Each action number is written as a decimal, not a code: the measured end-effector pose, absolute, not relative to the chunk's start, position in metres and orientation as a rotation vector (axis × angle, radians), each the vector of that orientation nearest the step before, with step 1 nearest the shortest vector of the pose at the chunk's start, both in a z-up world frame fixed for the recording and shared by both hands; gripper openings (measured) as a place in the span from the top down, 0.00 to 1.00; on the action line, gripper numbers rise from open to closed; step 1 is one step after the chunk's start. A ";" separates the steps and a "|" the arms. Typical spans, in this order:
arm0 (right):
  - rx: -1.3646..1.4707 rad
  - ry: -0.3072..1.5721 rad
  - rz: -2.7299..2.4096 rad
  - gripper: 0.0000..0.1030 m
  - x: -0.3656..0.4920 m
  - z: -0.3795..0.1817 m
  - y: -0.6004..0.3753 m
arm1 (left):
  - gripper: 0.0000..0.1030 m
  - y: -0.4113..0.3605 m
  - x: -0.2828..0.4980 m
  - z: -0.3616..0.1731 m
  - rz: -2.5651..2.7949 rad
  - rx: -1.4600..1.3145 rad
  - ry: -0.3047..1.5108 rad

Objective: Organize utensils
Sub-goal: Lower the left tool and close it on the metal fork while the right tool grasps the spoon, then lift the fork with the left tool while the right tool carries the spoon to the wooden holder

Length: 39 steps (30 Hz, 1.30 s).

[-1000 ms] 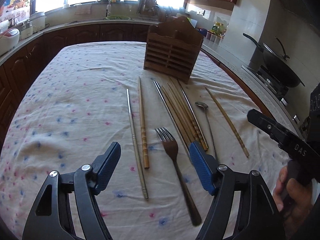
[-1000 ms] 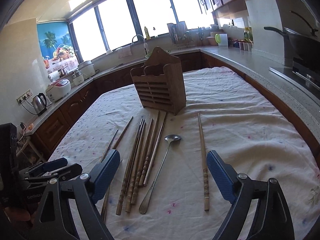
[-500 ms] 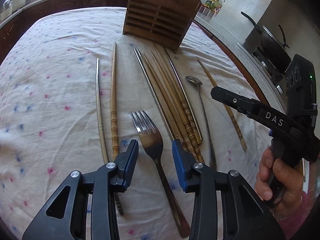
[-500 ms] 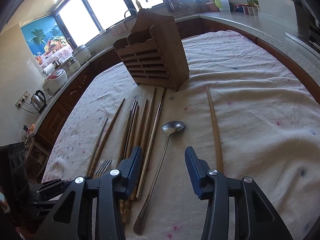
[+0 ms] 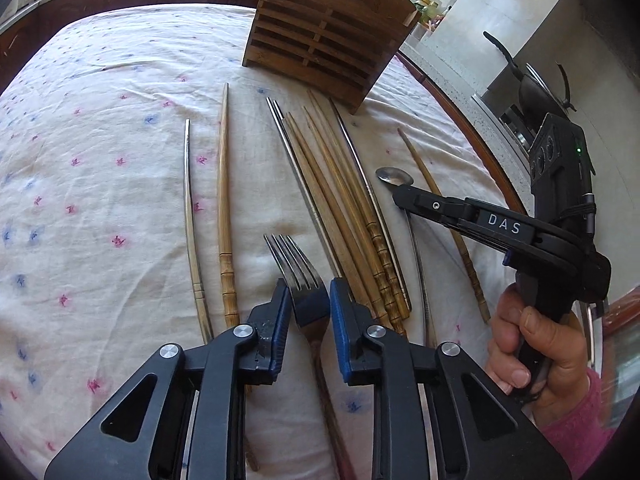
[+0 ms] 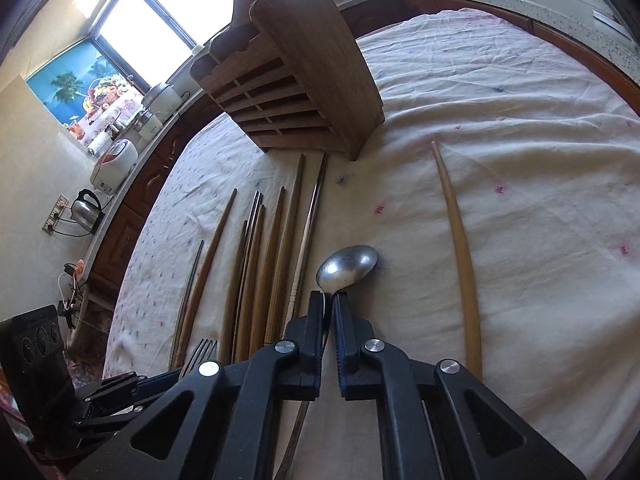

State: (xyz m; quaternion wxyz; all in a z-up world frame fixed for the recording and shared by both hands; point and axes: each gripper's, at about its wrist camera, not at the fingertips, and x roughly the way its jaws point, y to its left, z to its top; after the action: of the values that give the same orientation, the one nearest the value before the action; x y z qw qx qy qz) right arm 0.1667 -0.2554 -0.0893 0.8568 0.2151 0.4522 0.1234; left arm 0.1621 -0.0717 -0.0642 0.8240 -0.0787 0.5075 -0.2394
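Both claws had dropped closer to the table since a second ago, and their jaws had just been closing. Left gripper [image 5: 306, 300] was pinching the fork [image 5: 298, 266] at its neck, blue pads pressed on either side, prongs sticking out past the tips. Right gripper [image 6: 329, 312] was squeezed onto the thin neck of the spoon [image 6: 347, 265], bowl just ahead of the fingertips. A second back both sets of jaws stood wide with nothing between them.

Only writing I could read: "DAS" in white on the side of the right gripper, seen from the left camera, with a hand [image 5: 532, 356] in a pink sleeve around its grip.

Fork and spoon both lay on the flowered tablecloth [image 5: 100, 152] toward the near edge, a bunch of chopsticks [image 5: 340, 208] between them. One lone chopstick [image 6: 460, 256] lay just right of the spoon. Wooden holder [image 6: 296, 80] stood toward the far edge, and the cloth to the right of that chopstick was bare up to the right edge.
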 end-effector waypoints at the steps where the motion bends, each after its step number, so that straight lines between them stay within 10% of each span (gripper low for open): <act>1: 0.450 0.947 0.261 0.96 0.165 -0.088 -0.255 | 0.96 -0.070 0.162 -0.065 -0.508 -0.172 1.083; 39: 0.286 0.541 0.189 0.98 0.132 0.060 -0.264 | 0.98 -0.006 0.192 0.078 -0.455 -0.304 0.629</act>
State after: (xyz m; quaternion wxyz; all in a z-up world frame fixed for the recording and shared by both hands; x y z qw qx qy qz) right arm 0.1319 -0.2636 0.0603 0.9491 0.1406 0.2661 0.0928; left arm 0.1918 -0.0064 0.0778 0.9143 -0.1477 0.3056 -0.2212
